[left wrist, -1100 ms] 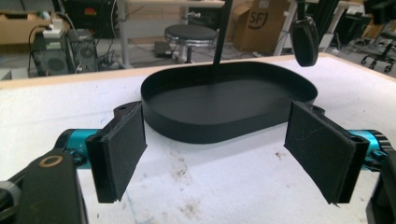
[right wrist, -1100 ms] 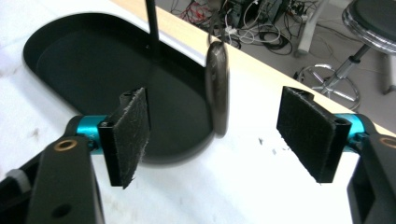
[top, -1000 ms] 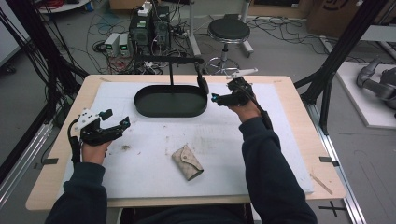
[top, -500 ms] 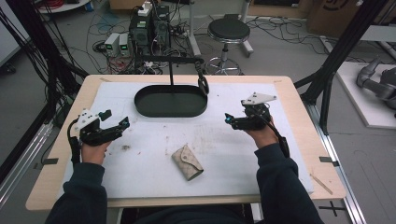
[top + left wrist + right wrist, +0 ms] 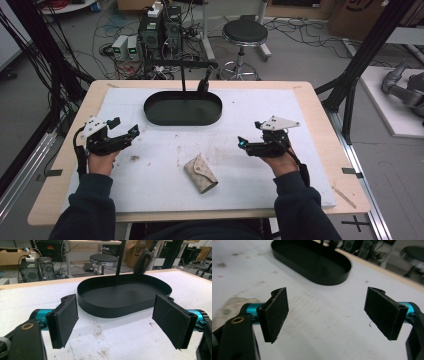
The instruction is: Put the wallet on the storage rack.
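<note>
While both grippers sit wide open holding nothing, the beige wallet [image 5: 200, 173] lies flat on the white mat [image 5: 300, 115], between the hands and well short of the black tray [image 5: 183, 108]. The right gripper [image 5: 243, 143] is nearer to it, pointing left; the left gripper [image 5: 134, 131] hovers out by the table's left side, looking at the tray [image 5: 125, 295]. Risk as I see it: that wallet is thin and flat, so pads [image 5: 274, 312] coming in level could just shove it across the mat or pinch only the top flap. Compared with half a second ago, the right gripper has dropped lower and closer in; the left hasn't budged.
</note>
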